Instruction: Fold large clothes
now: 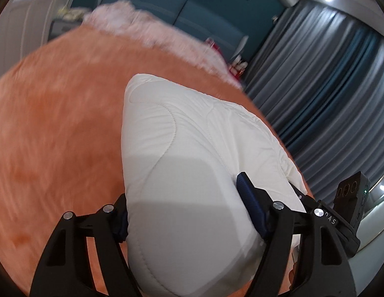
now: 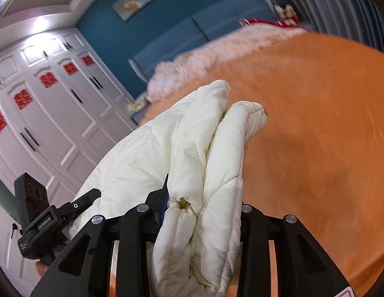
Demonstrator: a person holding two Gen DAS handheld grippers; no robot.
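Observation:
A white quilted padded garment is held up over an orange bed cover. My left gripper is shut on a thick fold of it; the cloth fills the space between the blue pads and bulges forward. My right gripper is shut on a bunched, doubled edge of the same garment, which hangs forward and to the left. The other gripper's body shows at the right edge of the left wrist view and the left of the right wrist view.
The orange cover spreads under both grippers. A pink fluffy blanket lies at the bed's far end. Grey-blue curtains hang on one side, white wardrobe doors on the other, a teal wall behind.

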